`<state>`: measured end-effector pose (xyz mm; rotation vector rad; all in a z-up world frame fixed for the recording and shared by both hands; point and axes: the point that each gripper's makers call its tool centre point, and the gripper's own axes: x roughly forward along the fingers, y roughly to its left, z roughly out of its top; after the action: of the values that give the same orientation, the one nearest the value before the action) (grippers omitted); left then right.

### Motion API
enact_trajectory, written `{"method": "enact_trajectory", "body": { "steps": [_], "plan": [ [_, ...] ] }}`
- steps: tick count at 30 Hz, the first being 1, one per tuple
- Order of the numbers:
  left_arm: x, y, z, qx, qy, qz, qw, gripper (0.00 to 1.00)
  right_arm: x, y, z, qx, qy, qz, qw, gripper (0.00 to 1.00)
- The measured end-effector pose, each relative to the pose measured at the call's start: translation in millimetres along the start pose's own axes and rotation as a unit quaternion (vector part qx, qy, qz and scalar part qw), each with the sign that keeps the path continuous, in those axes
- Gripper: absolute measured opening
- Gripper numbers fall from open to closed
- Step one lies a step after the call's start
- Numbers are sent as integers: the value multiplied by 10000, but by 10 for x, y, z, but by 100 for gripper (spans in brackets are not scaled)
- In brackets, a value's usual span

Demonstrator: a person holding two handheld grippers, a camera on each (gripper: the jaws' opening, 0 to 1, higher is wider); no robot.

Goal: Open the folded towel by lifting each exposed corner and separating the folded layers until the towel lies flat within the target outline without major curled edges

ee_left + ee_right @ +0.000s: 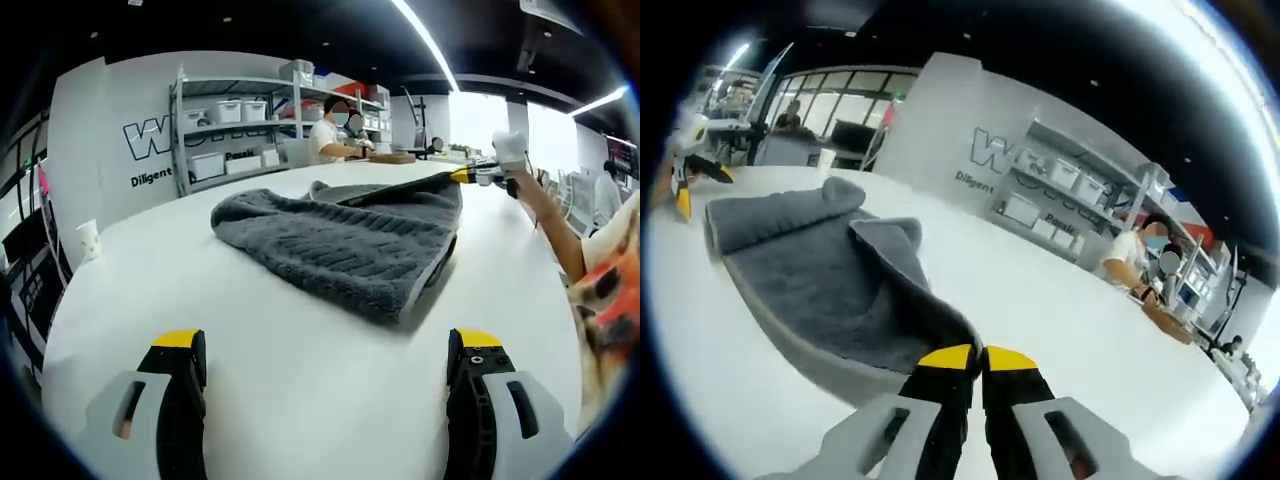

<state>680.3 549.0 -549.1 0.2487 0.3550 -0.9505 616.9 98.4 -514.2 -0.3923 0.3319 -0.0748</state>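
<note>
in the left gripper view the left gripper (325, 345) sits low over the white table (300, 400), its two yellow-tipped jaws spread wide, one at seven o'clock and one at five o'clock, with bare tabletop between them and nothing held. straight ahead at twelve o'clock lies the grey towel (340, 240), a ribbed heap partly folded, a lighter band along its near right edge. its far corner is drawn up and out toward two o'clock, where the right gripper (470, 175) has it at the tip, a person's hand (530, 195) behind that tool.

over to the right gripper view: the right gripper (976, 358) comes up from six o'clock with its yellow tips pressed together, clamped on a dark fold of the towel (830, 280), which runs from the tips out toward ten o'clock. one layer is pulled over on itself, with a small curled flap near the middle and a rumpled ridge along the far edge. the left gripper (685, 185) shows at nine o'clock, just off the towel's far end, apart from it.

writing on the back wall (100, 150): a big outlined "w" with the rest cut off by the shelving (240, 125), and below it "diligent", the rest hidden. the shelving carries white bins. a person (328, 130) sits at a far bench at one o'clock. a paper cup (88, 240) stands at the table's edge at nine o'clock.
</note>
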Motion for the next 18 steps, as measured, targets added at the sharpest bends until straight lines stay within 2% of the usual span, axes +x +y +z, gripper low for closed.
{"method": "enact_trajectory", "body": {
  "steps": [7,18],
  "plan": [
    [6,21,-8,20,34,-7,10000,100,43,86,-318,-108,474,178,9987,0],
    [7,-13,-14,43,52,-24,10000,100,-24,-21,-500,-163,657,218,9975,0]
  ]
}}
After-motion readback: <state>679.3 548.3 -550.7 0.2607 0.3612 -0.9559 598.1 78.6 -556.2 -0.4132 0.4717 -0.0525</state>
